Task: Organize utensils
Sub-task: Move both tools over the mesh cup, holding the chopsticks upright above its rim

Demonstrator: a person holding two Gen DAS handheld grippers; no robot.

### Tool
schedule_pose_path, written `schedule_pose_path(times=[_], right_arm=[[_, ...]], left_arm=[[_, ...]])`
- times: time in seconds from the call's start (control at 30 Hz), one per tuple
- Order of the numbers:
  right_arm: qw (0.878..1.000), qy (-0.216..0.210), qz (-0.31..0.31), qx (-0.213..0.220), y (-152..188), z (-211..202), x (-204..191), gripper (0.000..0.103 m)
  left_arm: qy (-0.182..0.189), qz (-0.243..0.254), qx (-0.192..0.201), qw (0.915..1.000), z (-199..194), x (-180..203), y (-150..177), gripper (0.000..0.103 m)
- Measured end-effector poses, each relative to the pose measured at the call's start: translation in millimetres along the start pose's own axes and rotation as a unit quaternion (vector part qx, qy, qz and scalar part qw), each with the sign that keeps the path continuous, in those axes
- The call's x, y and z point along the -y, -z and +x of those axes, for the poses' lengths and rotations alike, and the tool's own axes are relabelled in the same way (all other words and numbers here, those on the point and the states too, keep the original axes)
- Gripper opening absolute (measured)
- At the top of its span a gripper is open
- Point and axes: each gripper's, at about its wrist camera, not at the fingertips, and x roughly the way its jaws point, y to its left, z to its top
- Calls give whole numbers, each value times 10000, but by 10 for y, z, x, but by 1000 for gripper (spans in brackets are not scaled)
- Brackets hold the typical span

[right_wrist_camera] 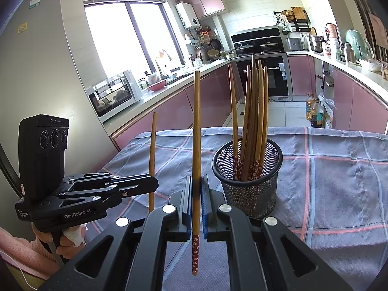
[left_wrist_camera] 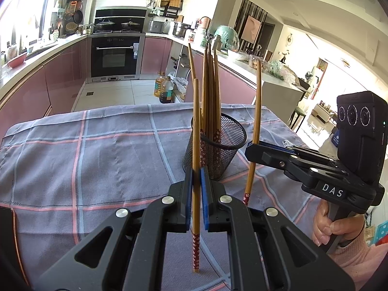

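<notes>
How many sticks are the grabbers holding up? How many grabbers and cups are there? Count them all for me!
Held chopsticks: 2, the left chopstick and the right chopstick
Grippers: 2, left gripper and right gripper
Cup: 1
Total: 5
The bundle in the cup is too bunched to count.

Sunlit kitchen: pink cabinets (right_wrist_camera: 303, 75), black oven (left_wrist_camera: 116, 57), bright window (right_wrist_camera: 131, 38), tiled floor (left_wrist_camera: 109, 94).
</notes>
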Motion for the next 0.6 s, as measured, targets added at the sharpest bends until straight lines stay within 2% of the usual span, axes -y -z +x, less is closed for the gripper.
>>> schedule_pose_path(times=[0.6], right_arm=[[10000, 10, -1, 22, -33, -18, 14, 6]], left_arm=[[52, -10, 70, 10000, -32, -9, -33, 7]])
